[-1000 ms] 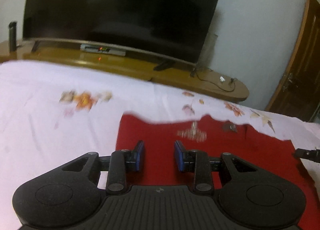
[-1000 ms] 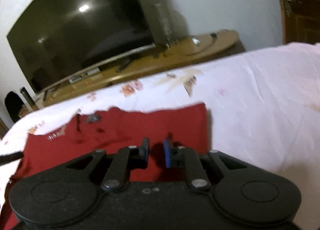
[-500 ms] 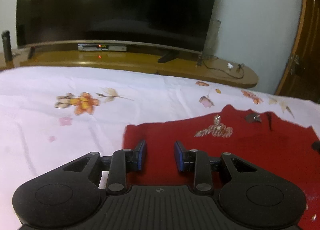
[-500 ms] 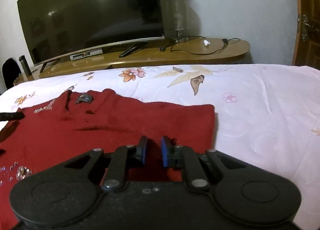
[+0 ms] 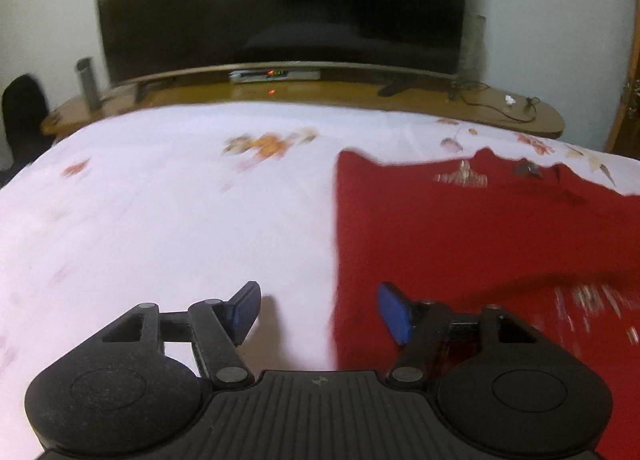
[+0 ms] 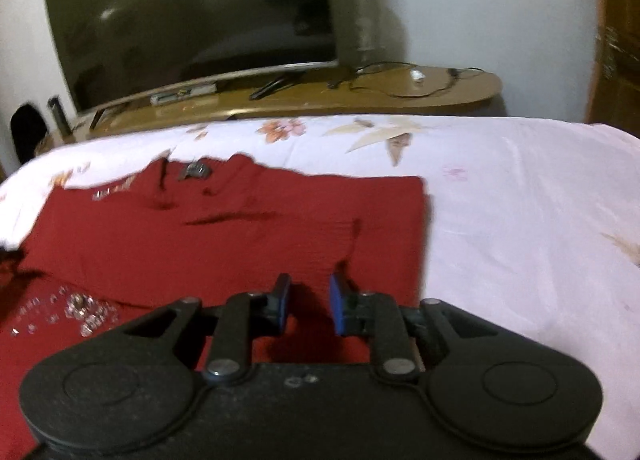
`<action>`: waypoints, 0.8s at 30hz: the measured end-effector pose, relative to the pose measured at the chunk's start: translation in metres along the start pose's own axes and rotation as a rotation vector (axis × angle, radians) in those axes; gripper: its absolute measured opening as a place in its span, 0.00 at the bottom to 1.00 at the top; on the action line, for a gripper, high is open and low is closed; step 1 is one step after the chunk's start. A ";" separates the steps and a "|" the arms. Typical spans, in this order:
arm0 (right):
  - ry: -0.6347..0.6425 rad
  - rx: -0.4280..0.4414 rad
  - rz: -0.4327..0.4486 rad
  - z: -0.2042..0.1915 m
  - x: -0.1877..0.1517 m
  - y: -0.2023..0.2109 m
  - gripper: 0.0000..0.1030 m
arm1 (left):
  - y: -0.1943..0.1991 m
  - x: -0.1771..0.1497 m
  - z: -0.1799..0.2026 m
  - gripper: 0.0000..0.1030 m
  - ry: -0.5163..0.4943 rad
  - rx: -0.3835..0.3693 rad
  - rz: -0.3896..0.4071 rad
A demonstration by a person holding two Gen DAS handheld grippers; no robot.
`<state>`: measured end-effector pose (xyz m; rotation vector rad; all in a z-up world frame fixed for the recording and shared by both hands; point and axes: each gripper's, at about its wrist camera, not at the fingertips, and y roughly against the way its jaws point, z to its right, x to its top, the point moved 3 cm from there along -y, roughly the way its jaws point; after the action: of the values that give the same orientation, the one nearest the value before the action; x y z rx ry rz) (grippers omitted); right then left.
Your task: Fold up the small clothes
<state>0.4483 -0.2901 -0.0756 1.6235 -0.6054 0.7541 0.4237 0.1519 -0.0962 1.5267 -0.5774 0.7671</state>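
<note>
Lying spread on the bed, the red garment (image 6: pixel 224 236) covers the left and middle of the right wrist view and the right half of the left wrist view. Its neck opening and a small dark label (image 6: pixel 194 171) sit at the far edge, toward the television, and a patch of shiny beads (image 6: pixel 80 306) glints on the near left part of the cloth. A few shallow creases run across the middle of the fabric. In the left wrist view the garment's left edge runs almost straight from far to near, and the picture is blurred.

Over that edge hangs the left gripper (image 5: pixel 320 312), its blue-padded fingers (image 5: pixel 394 318) set wide apart: one sits above the bare sheet, the other above the red cloth, and neither grips anything. The right gripper (image 6: pixel 308 304) hovers above the garment near its right border, its fingers (image 6: pixel 336 304) parted by a smaller gap, with red fabric showing between them and nothing clamped.

Under the garment is the white bedsheet (image 5: pixel 160 219) printed with orange flowers and leaves. Beyond the bed stands a long wooden TV stand (image 6: pixel 400 93) carrying cables, a set-top box (image 5: pixel 276 75) with small lit lights and a large dark television (image 5: pixel 280 3). A wooden door (image 6: pixel 616 35) shows at the right edge.
</note>
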 end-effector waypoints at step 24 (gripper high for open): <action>-0.579 0.255 -0.174 0.009 -0.203 0.206 0.34 | 0.187 -0.189 -0.024 0.62 0.253 -0.466 -0.155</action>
<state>0.1635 -0.3394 -0.0963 2.1204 -0.7831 0.2271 0.1581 0.1406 -0.1160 1.0136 -0.4065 0.6396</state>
